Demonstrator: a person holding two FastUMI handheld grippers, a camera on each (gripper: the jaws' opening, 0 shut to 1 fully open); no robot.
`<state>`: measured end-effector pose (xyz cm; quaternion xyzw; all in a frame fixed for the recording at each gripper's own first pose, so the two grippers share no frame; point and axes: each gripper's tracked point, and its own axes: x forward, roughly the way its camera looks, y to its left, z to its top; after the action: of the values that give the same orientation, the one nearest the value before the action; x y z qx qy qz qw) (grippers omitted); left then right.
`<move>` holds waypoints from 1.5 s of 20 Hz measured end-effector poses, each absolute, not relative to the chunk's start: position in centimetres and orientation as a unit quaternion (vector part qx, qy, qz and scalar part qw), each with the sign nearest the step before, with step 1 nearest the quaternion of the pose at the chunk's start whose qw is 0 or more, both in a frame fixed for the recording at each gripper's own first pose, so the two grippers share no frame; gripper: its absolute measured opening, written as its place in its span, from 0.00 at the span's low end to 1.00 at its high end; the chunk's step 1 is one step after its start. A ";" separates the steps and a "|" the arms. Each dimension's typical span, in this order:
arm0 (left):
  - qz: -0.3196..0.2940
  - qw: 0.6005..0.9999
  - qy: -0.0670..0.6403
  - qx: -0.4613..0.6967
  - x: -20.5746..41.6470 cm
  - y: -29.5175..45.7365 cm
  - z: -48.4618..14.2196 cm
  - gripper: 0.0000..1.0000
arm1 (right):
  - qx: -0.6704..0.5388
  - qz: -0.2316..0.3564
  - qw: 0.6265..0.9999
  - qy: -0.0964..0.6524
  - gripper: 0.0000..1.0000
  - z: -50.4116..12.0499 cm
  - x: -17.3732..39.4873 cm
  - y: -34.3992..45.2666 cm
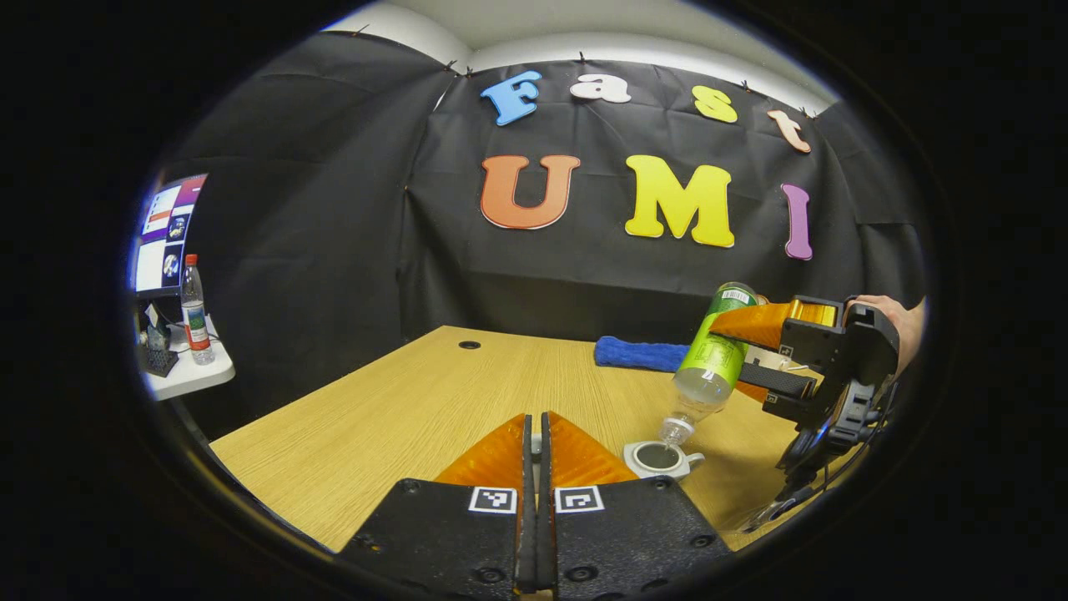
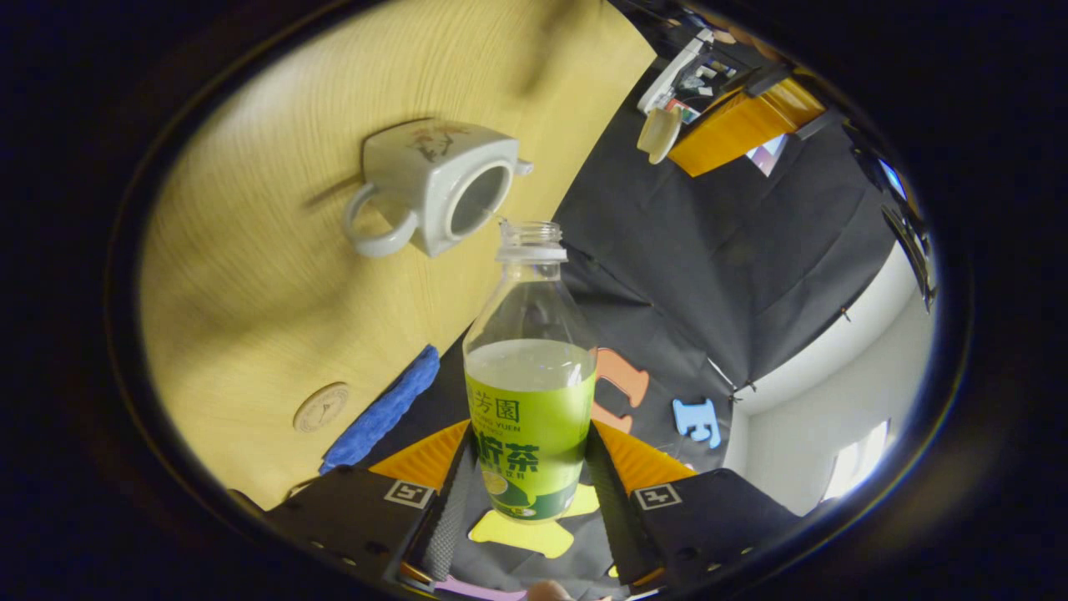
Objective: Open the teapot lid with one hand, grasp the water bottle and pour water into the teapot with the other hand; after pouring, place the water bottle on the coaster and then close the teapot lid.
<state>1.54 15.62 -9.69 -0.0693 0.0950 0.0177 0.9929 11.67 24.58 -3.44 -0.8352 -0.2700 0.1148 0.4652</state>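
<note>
A white teapot stands lidless on the wooden table; its open top also shows in the right gripper view. My right gripper is shut on the green-labelled water bottle. The uncapped bottle is tilted mouth-down just above the teapot's opening, partly full. From the left gripper view the right gripper and the hand holding it sit right of the teapot. My left gripper is shut on the cream teapot lid, held off to the teapot's left. A round coaster lies on the table.
A blue cloth lies at the table's far edge, near the coaster. A cable hole is at the far left of the table. Beyond the table's left side, a small white table carries a red-capped bottle and a monitor.
</note>
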 end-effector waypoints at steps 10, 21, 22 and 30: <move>0.031 0.992 0.091 -0.086 1.5 16.5 -9.7 0.02 | -0.806 0.141 0.526 -0.233 0.73 -4.5 12.5 23.9; 0.027 0.993 0.087 -0.076 1.6 15.8 -9.2 0.03 | -0.596 0.222 0.765 -0.101 0.72 -6.1 11.5 22.2; 0.025 0.993 0.086 -0.074 1.6 15.6 -9.2 0.03 | -0.565 0.230 0.788 -0.079 0.73 -6.5 11.4 22.5; 0.007 0.994 0.086 -0.066 2.0 13.5 -8.9 0.03 | -0.238 0.251 0.937 0.041 0.73 -5.7 11.5 20.9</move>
<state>1.98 13.51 -8.86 -0.0660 0.0860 0.0066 0.9941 11.54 20.94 -5.73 -0.2376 0.0410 0.2513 0.9374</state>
